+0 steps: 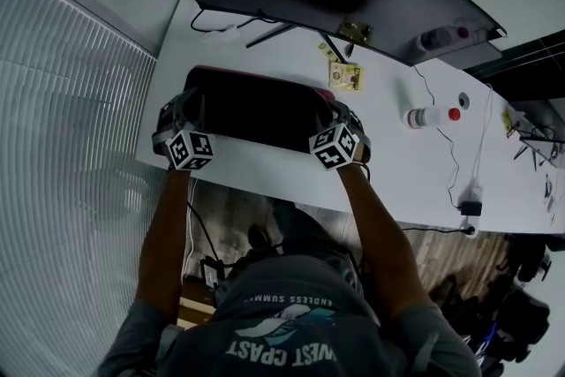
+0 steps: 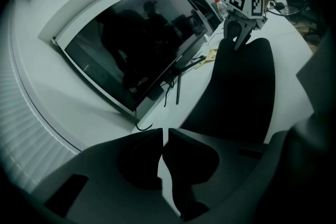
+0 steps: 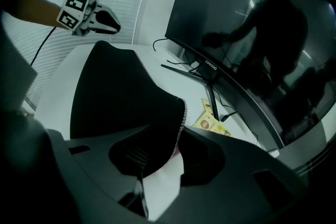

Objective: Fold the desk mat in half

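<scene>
Jaws of my left gripper (image 2: 164, 131) are closed beside the black stitched desk mat (image 1: 252, 106), near the front edge of the white table (image 1: 291, 174). My right gripper (image 3: 178, 134) is partly open, with the mat's corner loose between its jaws.

I'm seeing the desk mat (image 1: 252, 106) showing black with a pink edge on a white desk (image 1: 397, 163); yellow packets (image 1: 346, 75) and black-and-white square-patterned marker cubes (image 1: 190, 149) are standing out.
</scene>
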Demonstrator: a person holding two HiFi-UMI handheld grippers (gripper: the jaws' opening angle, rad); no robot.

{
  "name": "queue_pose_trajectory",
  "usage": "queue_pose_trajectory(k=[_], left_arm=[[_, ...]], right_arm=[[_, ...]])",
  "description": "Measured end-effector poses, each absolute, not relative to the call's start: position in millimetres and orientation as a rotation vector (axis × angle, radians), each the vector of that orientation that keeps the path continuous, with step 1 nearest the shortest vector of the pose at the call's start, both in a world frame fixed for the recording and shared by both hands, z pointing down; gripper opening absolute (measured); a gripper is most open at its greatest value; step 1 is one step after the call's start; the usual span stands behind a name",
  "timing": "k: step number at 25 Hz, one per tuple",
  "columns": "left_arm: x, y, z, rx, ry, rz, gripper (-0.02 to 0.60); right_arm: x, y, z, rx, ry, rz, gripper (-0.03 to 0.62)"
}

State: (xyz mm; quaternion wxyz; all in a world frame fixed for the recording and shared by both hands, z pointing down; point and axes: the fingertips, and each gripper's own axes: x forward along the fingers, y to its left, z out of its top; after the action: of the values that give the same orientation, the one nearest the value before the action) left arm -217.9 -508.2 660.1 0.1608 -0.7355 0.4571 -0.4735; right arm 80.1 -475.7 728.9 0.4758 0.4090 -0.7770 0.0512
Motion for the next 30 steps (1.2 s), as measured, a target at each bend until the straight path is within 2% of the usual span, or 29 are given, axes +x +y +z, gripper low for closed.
queue_pose_trajectory(k=[3, 10, 12, 16, 19, 30], left_arm=[[-218, -498, 644, -2.099, 1.309, -1.311, 0.034], [-225, -460, 597, -2.163, 1.414, -1.148, 0.034], [-229, -447, 580, -2.210, 1.469, -1.071, 0.034], [-241, -416, 550, -2.254, 1.544, -0.970, 0.034], [-246, -389, 530, -2.300, 1.574, -0.897, 0.034], [-254, -281, 444, -2.599, 1.531, -0.368, 0.034]], right_arm=[[88, -476, 722, 1.043, -1.878, 0.125, 0.184], [102, -463, 687, 1.154, -1.883, 0.105, 0.186], [100, -457, 670, 1.184, -1.911, 0.094, 0.170], [86, -439, 625, 1.250, -2.020, 0.061, 0.089], [70, -420, 586, 1.286, -2.122, 0.035, 0.056], [14, -321, 419, 1.301, -2.526, -0.037, 0.032]])
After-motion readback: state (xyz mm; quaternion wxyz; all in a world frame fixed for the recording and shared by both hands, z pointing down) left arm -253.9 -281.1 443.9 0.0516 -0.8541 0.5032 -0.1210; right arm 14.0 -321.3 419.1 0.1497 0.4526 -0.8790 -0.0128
